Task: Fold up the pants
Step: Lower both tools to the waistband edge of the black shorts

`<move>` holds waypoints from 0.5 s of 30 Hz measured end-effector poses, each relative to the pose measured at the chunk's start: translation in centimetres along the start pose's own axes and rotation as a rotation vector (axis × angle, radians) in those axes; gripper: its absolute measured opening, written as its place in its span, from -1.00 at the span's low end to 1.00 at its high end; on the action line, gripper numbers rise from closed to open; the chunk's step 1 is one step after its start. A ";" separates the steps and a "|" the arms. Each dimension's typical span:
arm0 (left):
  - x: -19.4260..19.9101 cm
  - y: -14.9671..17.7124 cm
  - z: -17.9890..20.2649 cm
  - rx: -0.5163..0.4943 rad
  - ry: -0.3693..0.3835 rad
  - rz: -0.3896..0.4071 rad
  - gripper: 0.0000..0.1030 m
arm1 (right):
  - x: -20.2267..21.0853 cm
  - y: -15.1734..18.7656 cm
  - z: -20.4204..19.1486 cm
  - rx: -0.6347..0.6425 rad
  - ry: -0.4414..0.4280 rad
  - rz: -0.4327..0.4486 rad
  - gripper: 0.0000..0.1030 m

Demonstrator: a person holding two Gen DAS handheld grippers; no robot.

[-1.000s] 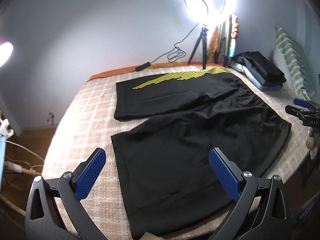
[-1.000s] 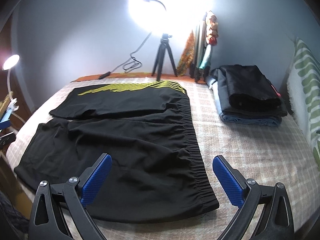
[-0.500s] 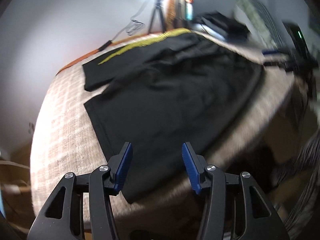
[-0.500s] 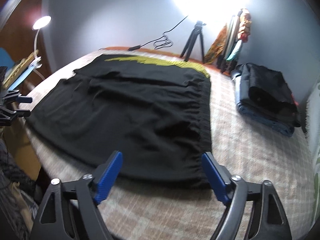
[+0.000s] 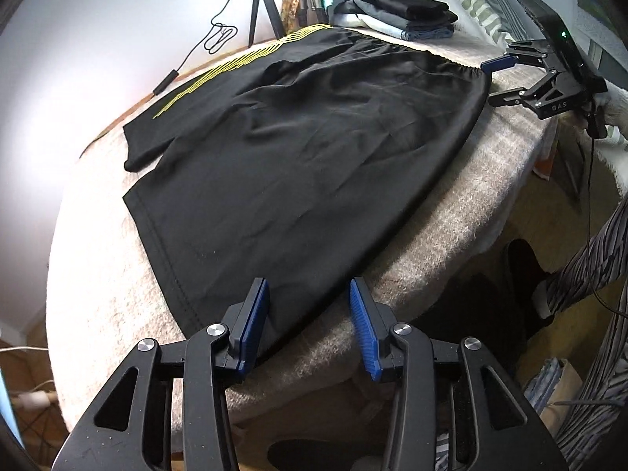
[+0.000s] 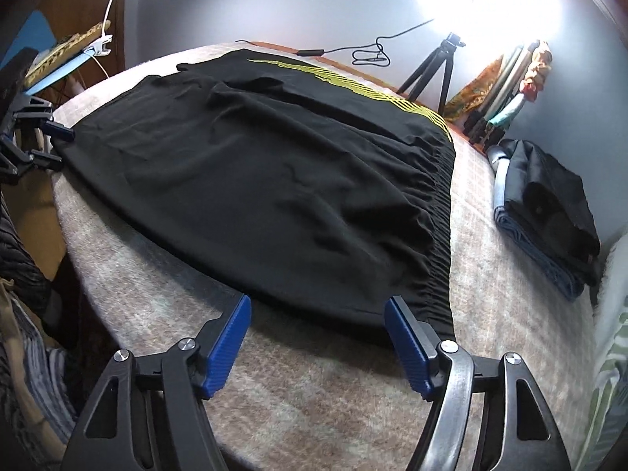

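Black shorts [image 5: 314,133] with a yellow side stripe lie flat on the checked bed; they also show in the right wrist view [image 6: 274,180]. My left gripper [image 5: 310,325] is open at the near hem corner of the near leg, its jaws either side of that corner. My right gripper [image 6: 318,337] is open at the near end of the elastic waistband [image 6: 441,235], just short of the cloth edge. The right gripper also shows in the left wrist view [image 5: 494,78] at the waistband corner. The left gripper shows in the right wrist view [image 6: 55,145] at the hem.
A stack of folded clothes [image 6: 549,212] lies on the bed to the right of the shorts. A ring-light tripod [image 6: 435,66] and a cable stand by the back wall. A striped pillow [image 5: 471,0] is at the far right. The bed's front edge [image 5: 392,314] drops off below my left gripper.
Both grippers have dropped lower and closer to the shorts' near edge. The left jaws have narrowed from wide open, and the right jaws have narrowed slightly.
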State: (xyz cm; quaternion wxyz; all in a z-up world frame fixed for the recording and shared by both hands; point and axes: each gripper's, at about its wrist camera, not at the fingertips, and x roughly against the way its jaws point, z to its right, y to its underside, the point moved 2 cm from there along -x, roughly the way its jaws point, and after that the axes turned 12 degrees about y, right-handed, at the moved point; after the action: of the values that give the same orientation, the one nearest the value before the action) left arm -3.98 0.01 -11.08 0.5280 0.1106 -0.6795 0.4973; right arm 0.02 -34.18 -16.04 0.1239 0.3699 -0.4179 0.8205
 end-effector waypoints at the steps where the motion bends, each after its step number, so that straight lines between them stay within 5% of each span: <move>1: 0.0 -0.1 -0.1 -0.003 -0.006 0.004 -0.19 | -0.4 0.0 -0.2 0.010 0.012 0.000 0.42; 5: -0.4 -0.7 -1.0 0.019 0.006 0.010 -0.25 | -1.2 -0.5 -0.6 0.041 0.053 0.002 0.38; 9: -0.5 -1.0 -1.4 0.023 0.037 0.018 -0.78 | -1.3 -1.3 -0.9 0.052 0.044 -0.001 -0.07; 15: -0.1 -1.2 -1.4 0.027 0.055 0.043 -0.97 | -1.2 -1.7 -1.9 0.088 0.053 0.001 -0.58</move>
State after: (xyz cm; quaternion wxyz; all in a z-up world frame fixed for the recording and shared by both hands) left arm -2.29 0.46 -10.59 0.5343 0.0895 -0.6599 0.5205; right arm 0.72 -31.55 -16.59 0.1181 0.3529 -0.3782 0.8476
